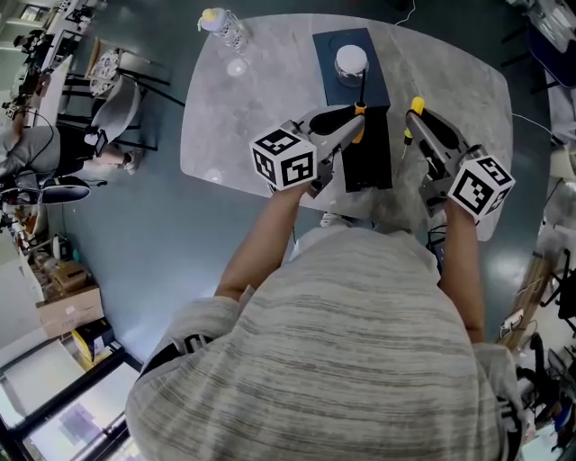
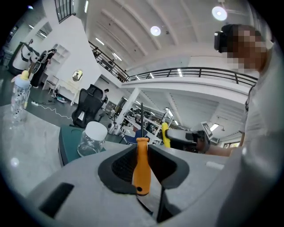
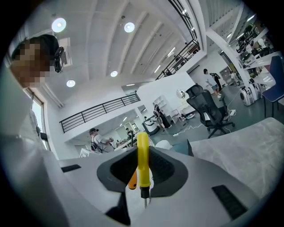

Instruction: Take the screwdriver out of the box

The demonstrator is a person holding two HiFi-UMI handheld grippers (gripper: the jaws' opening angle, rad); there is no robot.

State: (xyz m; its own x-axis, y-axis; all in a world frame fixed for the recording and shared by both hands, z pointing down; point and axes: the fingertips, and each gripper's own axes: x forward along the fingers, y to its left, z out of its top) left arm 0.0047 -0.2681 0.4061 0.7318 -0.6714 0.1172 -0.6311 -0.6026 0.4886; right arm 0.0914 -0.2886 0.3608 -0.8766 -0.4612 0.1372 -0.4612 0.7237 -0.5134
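Note:
An orange-handled screwdriver (image 2: pixel 142 165) stands upright between my left gripper's (image 2: pixel 142 150) pads, its thin black shaft pointing up. In the head view that left gripper (image 1: pixel 356 115) is shut on the orange screwdriver (image 1: pixel 361 101) just above the far end of the black box (image 1: pixel 369 158). My right gripper (image 1: pixel 415 112) is level beside it on the right, shut on a yellow-handled screwdriver (image 1: pixel 416 106). In the right gripper view the yellow screwdriver (image 3: pixel 143 160) is pinched upright in the right gripper (image 3: pixel 143 156), metal tip down, with the orange handle (image 3: pixel 132 180) showing behind it.
A dark teal mat (image 1: pixel 335 47) with a white-lidded glass jar (image 1: pixel 351 63) lies beyond the box. A clear bottle (image 1: pixel 223 25) stands at the table's far left. The grey round table (image 1: pixel 261 99) ends just below the grippers. Office chairs (image 1: pixel 117 99) stand on the left floor.

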